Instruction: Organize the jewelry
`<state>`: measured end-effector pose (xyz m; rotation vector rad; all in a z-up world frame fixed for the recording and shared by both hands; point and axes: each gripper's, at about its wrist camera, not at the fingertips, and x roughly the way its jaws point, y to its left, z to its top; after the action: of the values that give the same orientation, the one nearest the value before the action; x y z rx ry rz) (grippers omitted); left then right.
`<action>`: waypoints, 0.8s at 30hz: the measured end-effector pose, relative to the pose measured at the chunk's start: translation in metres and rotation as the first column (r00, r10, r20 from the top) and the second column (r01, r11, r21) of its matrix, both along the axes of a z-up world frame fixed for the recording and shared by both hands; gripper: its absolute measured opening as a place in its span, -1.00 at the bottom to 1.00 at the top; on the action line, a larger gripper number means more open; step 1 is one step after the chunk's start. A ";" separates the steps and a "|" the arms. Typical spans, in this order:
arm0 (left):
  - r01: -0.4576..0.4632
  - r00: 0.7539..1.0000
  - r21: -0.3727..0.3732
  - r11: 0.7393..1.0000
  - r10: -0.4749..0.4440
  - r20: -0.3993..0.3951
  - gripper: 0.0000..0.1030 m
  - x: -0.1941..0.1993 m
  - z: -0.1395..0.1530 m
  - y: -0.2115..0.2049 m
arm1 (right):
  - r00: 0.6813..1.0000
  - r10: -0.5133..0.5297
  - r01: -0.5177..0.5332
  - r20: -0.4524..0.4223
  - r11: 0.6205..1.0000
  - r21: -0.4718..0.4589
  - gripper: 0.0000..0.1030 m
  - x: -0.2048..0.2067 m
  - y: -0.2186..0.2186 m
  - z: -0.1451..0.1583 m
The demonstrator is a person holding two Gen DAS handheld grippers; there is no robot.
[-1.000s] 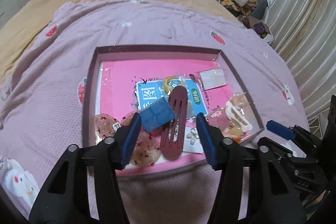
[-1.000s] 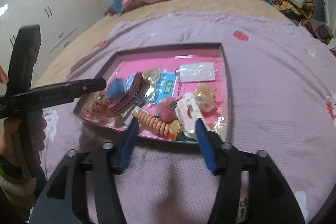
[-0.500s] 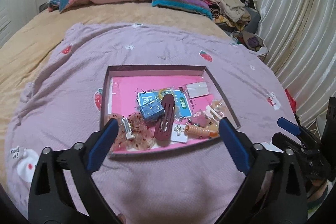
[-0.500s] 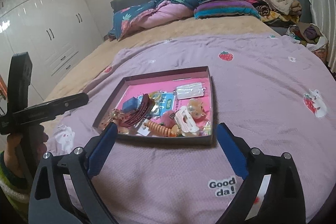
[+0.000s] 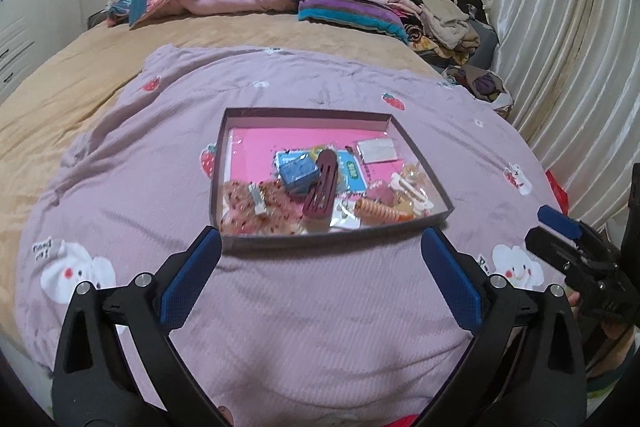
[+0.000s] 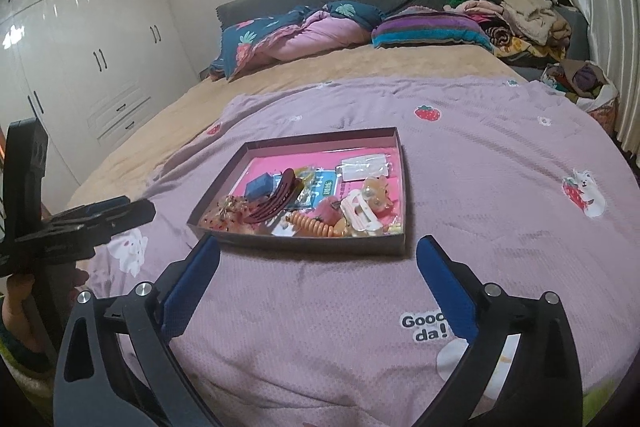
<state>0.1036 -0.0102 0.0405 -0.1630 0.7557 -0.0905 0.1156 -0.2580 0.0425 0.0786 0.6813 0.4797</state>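
Both grippers, left gripper and right gripper, hang just short of the tray on the bed, jaws wide, holding nothing. All the hair clips and jewelry sit piled inside it, so probably done.

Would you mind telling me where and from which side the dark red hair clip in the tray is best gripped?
Grip the dark red hair clip across its narrow width at the raised far end, coming from above. That end rests tilted up on the blue box, so it stands clear of the clutter in the tray; its near end lies low among other pieces. Probably easiest for the left tool.
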 end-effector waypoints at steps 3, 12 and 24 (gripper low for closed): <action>-0.013 1.000 -0.003 1.000 0.013 0.003 0.81 -0.007 -0.007 0.002 | 1.000 -0.005 0.005 0.006 1.000 -0.004 0.91 -0.007 0.002 -0.005; -0.023 1.000 0.012 1.000 0.023 -0.004 0.82 -0.023 -0.028 0.007 | 1.000 -0.020 0.020 0.003 0.997 -0.068 0.91 -0.019 0.010 -0.030; -0.024 1.000 0.013 1.000 0.024 -0.011 0.82 -0.027 -0.035 0.007 | 1.000 -0.003 0.003 -0.001 0.995 -0.096 0.91 -0.024 0.018 -0.037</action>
<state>0.0761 -0.0036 0.0055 -0.1608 0.7646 -0.0624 0.0918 -0.2403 0.0051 -0.0107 0.7047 0.4430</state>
